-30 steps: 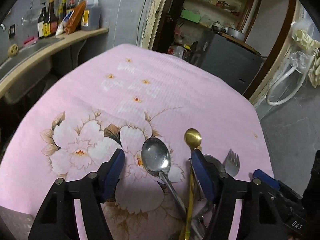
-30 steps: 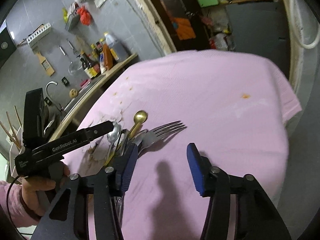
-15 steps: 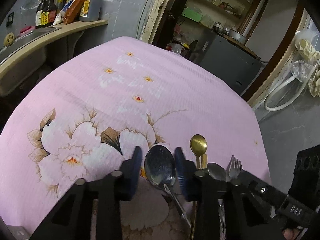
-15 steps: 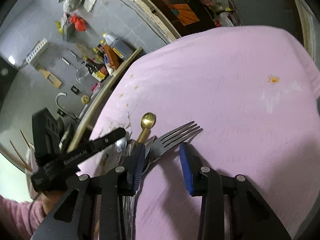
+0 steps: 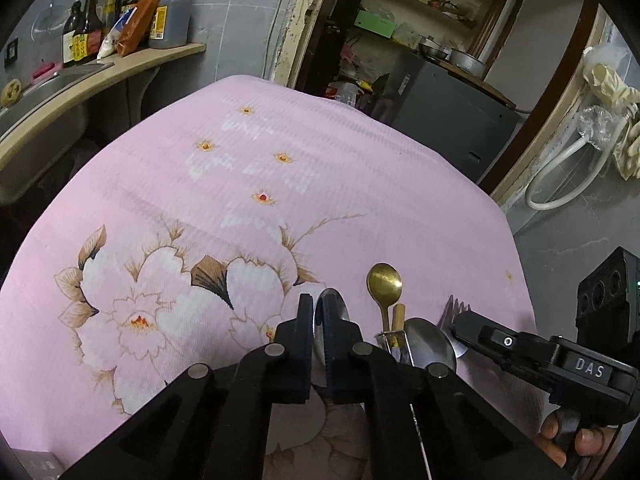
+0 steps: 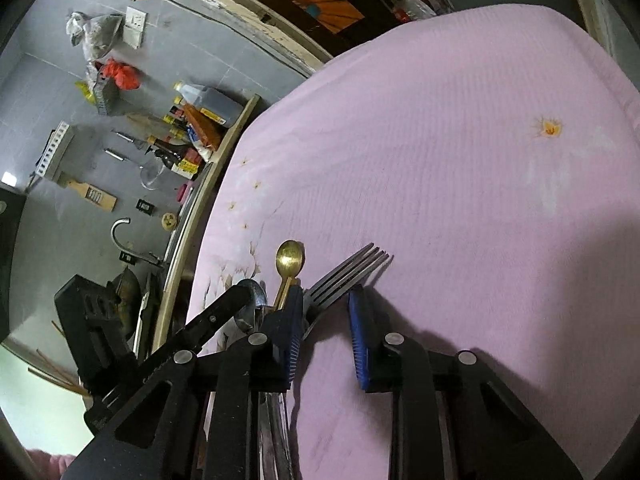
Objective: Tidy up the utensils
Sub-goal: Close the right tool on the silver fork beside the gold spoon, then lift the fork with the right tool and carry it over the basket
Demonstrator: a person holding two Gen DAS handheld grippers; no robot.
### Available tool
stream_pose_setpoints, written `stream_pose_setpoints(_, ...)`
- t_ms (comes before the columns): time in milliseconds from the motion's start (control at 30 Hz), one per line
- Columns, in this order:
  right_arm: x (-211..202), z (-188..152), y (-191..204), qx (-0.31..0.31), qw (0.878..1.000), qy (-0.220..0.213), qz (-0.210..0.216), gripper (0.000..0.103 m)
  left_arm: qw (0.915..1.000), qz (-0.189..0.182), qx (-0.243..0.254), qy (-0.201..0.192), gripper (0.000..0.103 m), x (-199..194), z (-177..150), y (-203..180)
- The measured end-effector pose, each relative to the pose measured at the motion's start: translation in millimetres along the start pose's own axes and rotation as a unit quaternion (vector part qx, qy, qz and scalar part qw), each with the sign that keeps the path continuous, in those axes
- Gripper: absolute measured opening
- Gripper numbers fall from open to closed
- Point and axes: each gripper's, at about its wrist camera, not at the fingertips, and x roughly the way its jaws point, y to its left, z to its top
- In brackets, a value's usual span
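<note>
Left gripper (image 5: 318,312): jaws closed down on the rim of a steel spoon (image 5: 335,300), its bowl edge-on between the blue pads, at about 6 o'clock in the left wrist view. Low over a pink cloth (image 5: 280,168) with a big flower print, spread across the surface.

Gold spoon (image 5: 384,280) just at 3 o'clock of the held one, bowl toward 12 o'clock — handle running back into a bunch with a second steel spoon (image 5: 430,340) and a fork (image 6: 344,276).

Right gripper (image 6: 324,312): jaws part open and closing, fork neck lying between them, tines out toward 1 o'clock in the right wrist view. Left pad beside the fork; right pad apart from it — no grip visible. Whether the left pad touches the metal, cannot tell.

Right gripper's black body seen at 4 o'clock in the left wrist view, a hand (image 5: 576,440) around its handle.

Beyond the cloth at 10 o'clock: a shelf with bottles (image 5: 120,16).
</note>
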Motion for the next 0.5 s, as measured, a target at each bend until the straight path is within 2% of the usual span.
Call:
stream_pose_setpoints(233, -8, -5, 16, -0.009, 0.999, -0.02, -0.037, 0.015, 0.9998, 0.014, 0.011, -0.001, 0.003, -8, 1, -5)
stream_pose_setpoints(500, -48, -17, 52, -0.042, 0.992, -0.08, -0.087, 0.013, 0.9985, 0.014, 0.048, -0.022, 0.003, -37, 3, -17)
